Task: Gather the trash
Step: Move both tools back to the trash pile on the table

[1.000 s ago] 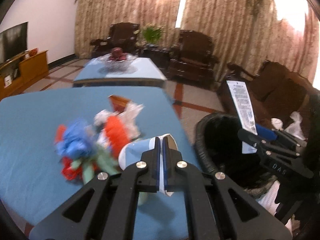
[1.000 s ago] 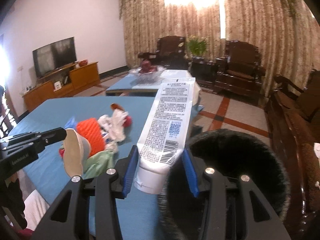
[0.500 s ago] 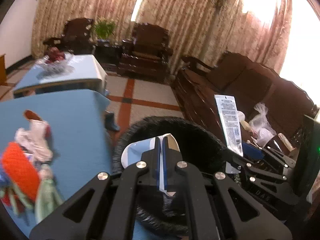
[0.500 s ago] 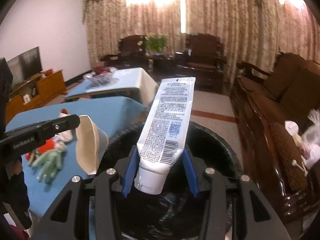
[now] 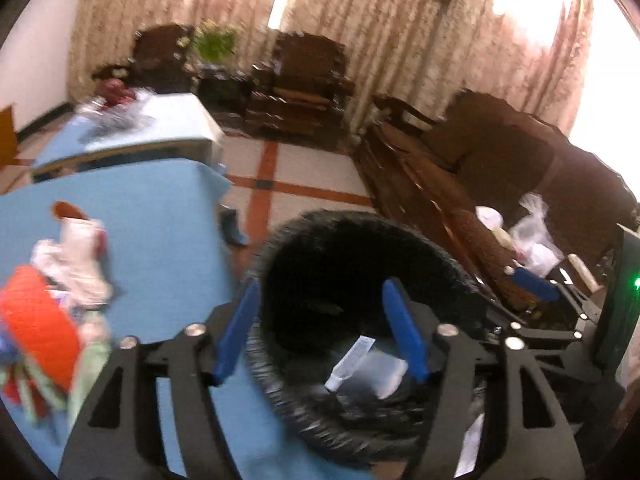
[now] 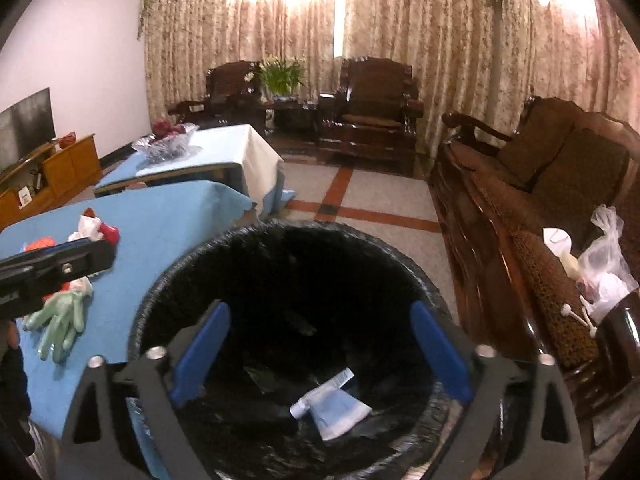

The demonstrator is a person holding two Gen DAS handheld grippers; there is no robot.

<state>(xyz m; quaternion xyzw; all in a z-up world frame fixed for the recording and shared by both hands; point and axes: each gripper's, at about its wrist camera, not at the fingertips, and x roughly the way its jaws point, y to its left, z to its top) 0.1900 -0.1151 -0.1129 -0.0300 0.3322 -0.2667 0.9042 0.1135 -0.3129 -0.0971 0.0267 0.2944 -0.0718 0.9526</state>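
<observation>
A black-lined trash bin (image 5: pixel 280 248) (image 6: pixel 168 280) stands beside the blue table. Both grippers hang over it. My left gripper (image 5: pixel 320 336) is open and empty. My right gripper (image 6: pixel 320 348) is open and empty. At the bin's bottom lie the white tube (image 6: pixel 320 392) (image 5: pixel 348 360) and the flattened paper cup (image 6: pixel 340 412) (image 5: pixel 384 372). A pile of trash stays on the table: an orange piece (image 5: pixel 36 320), white crumpled paper (image 5: pixel 80 256) (image 6: pixel 90 226) and a pale green glove (image 6: pixel 60 320). The left gripper's finger (image 6: pixel 60 264) shows in the right wrist view.
The blue table (image 5: pixel 152 232) (image 6: pixel 168 216) is left of the bin. A second table with a fruit bowl (image 6: pixel 168 140) stands behind it. A wooden sofa (image 6: pixel 540 200) with plastic bags (image 6: pixel 604 264) is to the right. Armchairs and curtains are at the back.
Both grippers have opened over the bin. The paper cup has left the left gripper and the tube the right one; both now lie in the bin.
</observation>
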